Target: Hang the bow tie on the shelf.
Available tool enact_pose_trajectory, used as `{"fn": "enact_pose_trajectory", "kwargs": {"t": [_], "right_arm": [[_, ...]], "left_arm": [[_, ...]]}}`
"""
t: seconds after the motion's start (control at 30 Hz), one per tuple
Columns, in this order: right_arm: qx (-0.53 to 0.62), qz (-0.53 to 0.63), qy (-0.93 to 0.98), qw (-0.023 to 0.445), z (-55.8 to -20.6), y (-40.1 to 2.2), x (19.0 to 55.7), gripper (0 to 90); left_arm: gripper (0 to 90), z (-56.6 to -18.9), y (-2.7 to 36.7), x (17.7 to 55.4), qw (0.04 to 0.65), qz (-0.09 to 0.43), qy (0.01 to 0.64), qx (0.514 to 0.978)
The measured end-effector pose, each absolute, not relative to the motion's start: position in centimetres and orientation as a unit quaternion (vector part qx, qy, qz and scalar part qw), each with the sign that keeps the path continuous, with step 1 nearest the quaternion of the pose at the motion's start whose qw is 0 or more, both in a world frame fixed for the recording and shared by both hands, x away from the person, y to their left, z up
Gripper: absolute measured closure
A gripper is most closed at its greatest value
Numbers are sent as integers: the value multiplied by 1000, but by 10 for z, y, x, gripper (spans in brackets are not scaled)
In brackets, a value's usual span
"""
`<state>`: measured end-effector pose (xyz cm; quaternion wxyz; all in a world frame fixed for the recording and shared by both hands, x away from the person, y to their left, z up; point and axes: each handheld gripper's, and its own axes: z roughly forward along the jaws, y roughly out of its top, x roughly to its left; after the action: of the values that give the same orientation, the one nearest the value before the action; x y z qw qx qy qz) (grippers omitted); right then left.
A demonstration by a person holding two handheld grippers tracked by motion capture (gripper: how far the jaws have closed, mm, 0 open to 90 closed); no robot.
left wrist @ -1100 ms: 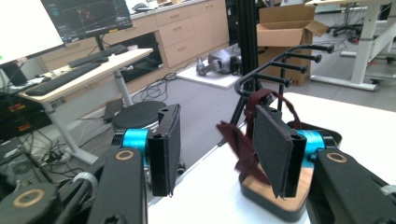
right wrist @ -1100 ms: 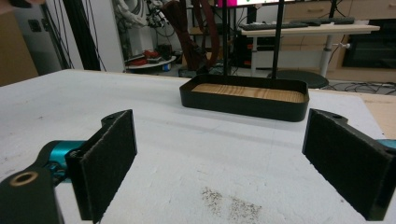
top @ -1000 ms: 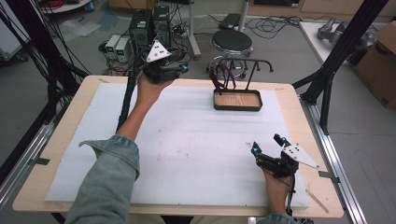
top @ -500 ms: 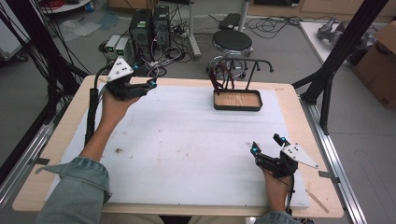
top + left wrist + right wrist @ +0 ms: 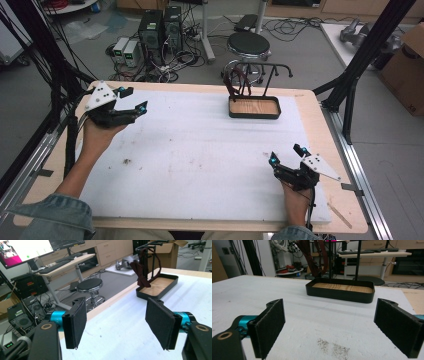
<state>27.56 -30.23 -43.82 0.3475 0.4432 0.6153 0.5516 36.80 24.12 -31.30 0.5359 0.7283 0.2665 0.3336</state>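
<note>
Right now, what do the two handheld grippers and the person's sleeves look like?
Both the left gripper and right gripper have black bodies, teal-blue joints behind the fingers, which carry flat black foam-like pads, and a grey three-cornered plate with dark dots on top. A black cable trails from each. The sleeves are blue-grey denim.

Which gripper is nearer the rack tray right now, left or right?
Neither is close. The right gripper by the table's near edge is the nearer; the left gripper sits at the far left corner, well across from the tray. Both are open and empty.
</note>
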Motion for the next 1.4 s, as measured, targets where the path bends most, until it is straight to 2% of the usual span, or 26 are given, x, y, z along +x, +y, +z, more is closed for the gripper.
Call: {"fn": "enact_pose_trajectory", "kwargs": {"t": [0.33,0.5,1.0,1.4], "right_arm": [[445,551,615,347,-438,-303,276,89],[445,550,615,347,-439,-303,276,89],[445,550,617,346,-439,-302,276,89],[447,548,618,343,-439,-302,276,89]], "left_arm": [[314,-331,259,330,537,326,276,728],[313,-352,267,314,535,318,288,728],[303,-396,269,276,524,311,327,722],[286,-428,273,265,504,299,378,717]]}}
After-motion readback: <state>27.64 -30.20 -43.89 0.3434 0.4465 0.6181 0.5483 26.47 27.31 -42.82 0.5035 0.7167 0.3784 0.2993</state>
